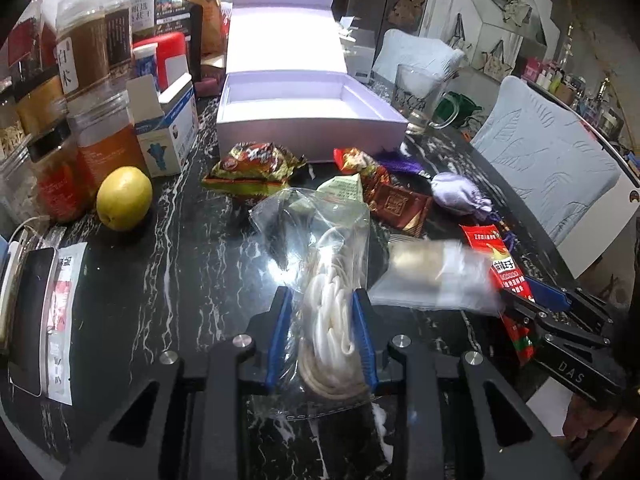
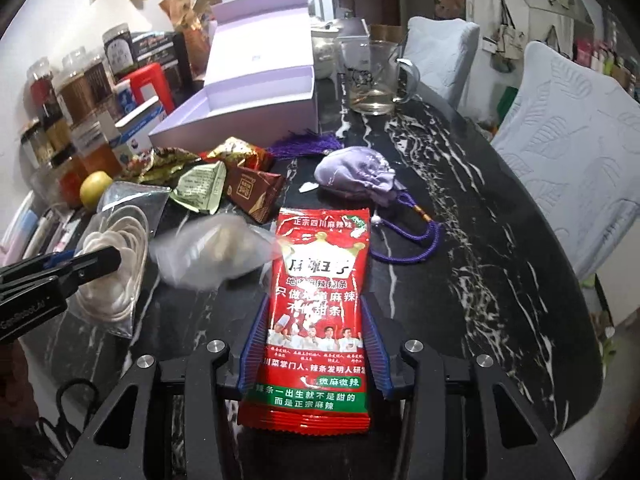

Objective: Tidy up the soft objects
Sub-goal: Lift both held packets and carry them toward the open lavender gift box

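Marble table (image 2: 460, 184) lies bare right of pouch (image 2: 352, 178).

The tabletop (image 2: 460, 184) is black marble veined with white. The box (image 1: 312, 128) is pale lilac, the pouch (image 2: 352, 178) lilac too, with a darker purple cord (image 2: 412, 248). The snack pack (image 2: 316, 304) is red with white lettering and a green band (chefs in white across it). The fruit (image 1: 125, 198) is yellow-green. Each claw (image 1: 324, 328) is black with blue pads. The chair covers (image 2: 576, 176) are pale blue, leaf-embossed.
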The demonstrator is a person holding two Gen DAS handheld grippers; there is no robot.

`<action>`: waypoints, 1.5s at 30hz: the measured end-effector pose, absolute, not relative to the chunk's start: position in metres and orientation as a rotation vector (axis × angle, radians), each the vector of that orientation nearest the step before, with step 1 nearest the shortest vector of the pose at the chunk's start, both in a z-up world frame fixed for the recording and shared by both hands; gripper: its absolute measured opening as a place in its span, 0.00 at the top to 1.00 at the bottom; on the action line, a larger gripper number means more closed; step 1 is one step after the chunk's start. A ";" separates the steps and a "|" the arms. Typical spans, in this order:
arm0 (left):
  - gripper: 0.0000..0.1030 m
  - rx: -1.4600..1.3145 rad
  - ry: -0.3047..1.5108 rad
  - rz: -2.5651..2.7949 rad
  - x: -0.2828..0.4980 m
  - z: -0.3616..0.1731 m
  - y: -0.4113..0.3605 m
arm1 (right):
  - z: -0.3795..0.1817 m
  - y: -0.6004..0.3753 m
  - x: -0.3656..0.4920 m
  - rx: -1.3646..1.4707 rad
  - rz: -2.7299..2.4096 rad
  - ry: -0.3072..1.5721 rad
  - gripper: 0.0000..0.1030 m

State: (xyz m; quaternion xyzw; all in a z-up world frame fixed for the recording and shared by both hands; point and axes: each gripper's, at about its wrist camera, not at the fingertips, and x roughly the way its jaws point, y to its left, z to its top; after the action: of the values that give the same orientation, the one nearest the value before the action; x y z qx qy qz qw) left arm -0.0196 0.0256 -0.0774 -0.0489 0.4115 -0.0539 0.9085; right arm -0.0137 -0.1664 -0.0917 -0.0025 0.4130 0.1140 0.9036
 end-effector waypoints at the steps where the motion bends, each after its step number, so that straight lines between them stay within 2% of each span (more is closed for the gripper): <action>1: 0.70 -0.100 0.842 -0.114 -0.021 -0.075 0.025 | -0.090 -0.167 -0.016 -0.002 0.235 0.849 0.57; 23: 0.70 -0.099 0.618 -0.216 -0.021 0.004 0.007 | -0.016 -0.169 -0.035 0.011 0.333 0.665 0.57; 45: 0.70 -0.053 0.481 -0.216 0.056 0.050 0.013 | 0.036 -0.150 0.045 -0.028 0.427 0.526 0.57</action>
State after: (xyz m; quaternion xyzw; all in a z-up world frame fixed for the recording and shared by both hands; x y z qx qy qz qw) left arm 0.0559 0.0135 0.0499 -0.0263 0.2378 -0.1067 0.9651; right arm 0.0454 -0.1503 0.0362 -0.0136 0.2582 0.2096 0.9430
